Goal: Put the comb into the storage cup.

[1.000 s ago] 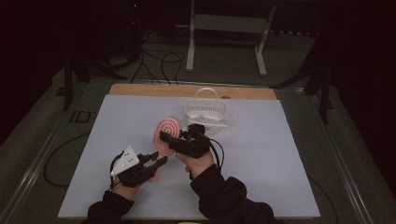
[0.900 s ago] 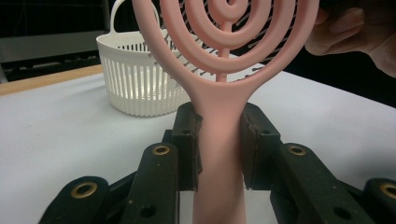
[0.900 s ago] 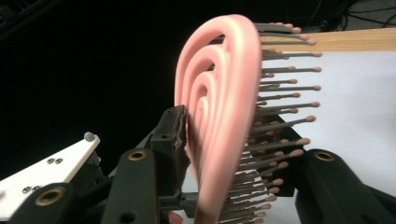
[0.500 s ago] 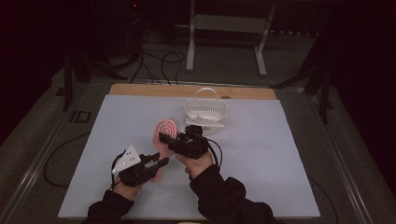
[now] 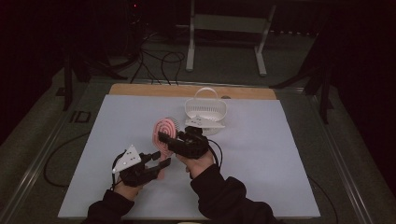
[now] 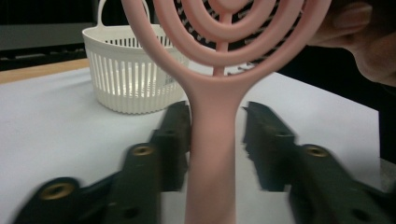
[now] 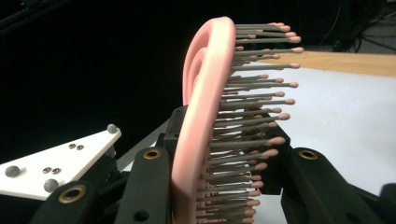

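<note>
I'm holding a pink hairbrush (image 5: 164, 133) just left of centre in the high view, up off the white counter (image 5: 280, 154), between my two grippers. My right gripper (image 5: 163, 138) is reaching in from the centre of that frame, and its fingers are clamping the brush head; in the right gripper view the pink ringed head (image 7: 205, 93) is standing edge-on in the middle of the frame, with one finger against its back and the other in among the grey, pink-tipped bristles (image 7: 261, 100), which are pointing to the right.

My left gripper (image 5: 161, 161) is sitting at the lower left of the high view, aimed at the brush handle. Its fingers have just been opening. In the left gripper view the handle (image 6: 212, 154) is running up the centre of the frame between them: the finger on the left (image 6: 173, 144) seems to be touching it, though blur is making that hard to judge, and the finger on the right is standing clear with white counter showing in the gap. So I'm reading them as apart, no longer gripping.

A white slatted basket (image 5: 205, 108) with a hoop handle is sitting on the counter above centre in the high view, just beyond my right hand (image 5: 198, 161).
</note>
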A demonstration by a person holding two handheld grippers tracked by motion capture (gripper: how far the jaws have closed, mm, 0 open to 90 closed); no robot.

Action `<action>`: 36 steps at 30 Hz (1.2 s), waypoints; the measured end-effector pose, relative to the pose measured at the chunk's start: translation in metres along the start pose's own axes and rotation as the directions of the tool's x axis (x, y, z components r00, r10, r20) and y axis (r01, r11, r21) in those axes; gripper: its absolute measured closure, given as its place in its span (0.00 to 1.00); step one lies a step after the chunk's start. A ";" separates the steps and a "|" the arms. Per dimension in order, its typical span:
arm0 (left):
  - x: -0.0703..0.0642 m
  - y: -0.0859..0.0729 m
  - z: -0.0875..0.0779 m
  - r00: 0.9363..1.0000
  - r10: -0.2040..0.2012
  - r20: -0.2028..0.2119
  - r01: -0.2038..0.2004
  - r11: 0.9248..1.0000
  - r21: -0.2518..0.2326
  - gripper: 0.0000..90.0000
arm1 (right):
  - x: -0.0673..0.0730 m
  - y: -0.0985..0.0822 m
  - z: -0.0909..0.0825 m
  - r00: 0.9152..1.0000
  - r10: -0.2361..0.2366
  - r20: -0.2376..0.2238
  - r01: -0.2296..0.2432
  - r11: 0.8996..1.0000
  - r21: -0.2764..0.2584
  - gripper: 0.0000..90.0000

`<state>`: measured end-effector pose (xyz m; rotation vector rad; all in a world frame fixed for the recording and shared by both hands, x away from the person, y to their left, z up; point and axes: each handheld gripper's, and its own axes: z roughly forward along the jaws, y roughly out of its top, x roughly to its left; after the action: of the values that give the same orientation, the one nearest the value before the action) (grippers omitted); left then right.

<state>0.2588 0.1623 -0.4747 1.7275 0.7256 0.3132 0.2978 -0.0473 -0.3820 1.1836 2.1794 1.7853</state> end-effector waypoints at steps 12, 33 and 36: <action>0.007 0.002 0.000 0.998 -0.057 -0.002 0.057 0.997 0.055 0.27 | -0.005 0.012 -0.010 0.999 -0.041 -0.011 0.041 0.999 -0.030 0.72; 0.022 -0.003 -0.008 0.984 -0.087 0.153 0.071 0.992 0.102 0.00 | -0.018 0.027 -0.030 0.993 -0.121 -0.005 0.121 0.991 -0.050 0.72; 0.022 -0.004 -0.009 0.984 -0.088 0.152 0.073 0.992 0.106 0.00 | -0.019 0.028 -0.032 0.990 -0.141 0.001 0.141 0.989 -0.051 0.72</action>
<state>0.2692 0.1833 -0.4791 1.7891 0.7035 0.0850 0.3089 -0.0837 -0.3558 0.9912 2.1464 1.7735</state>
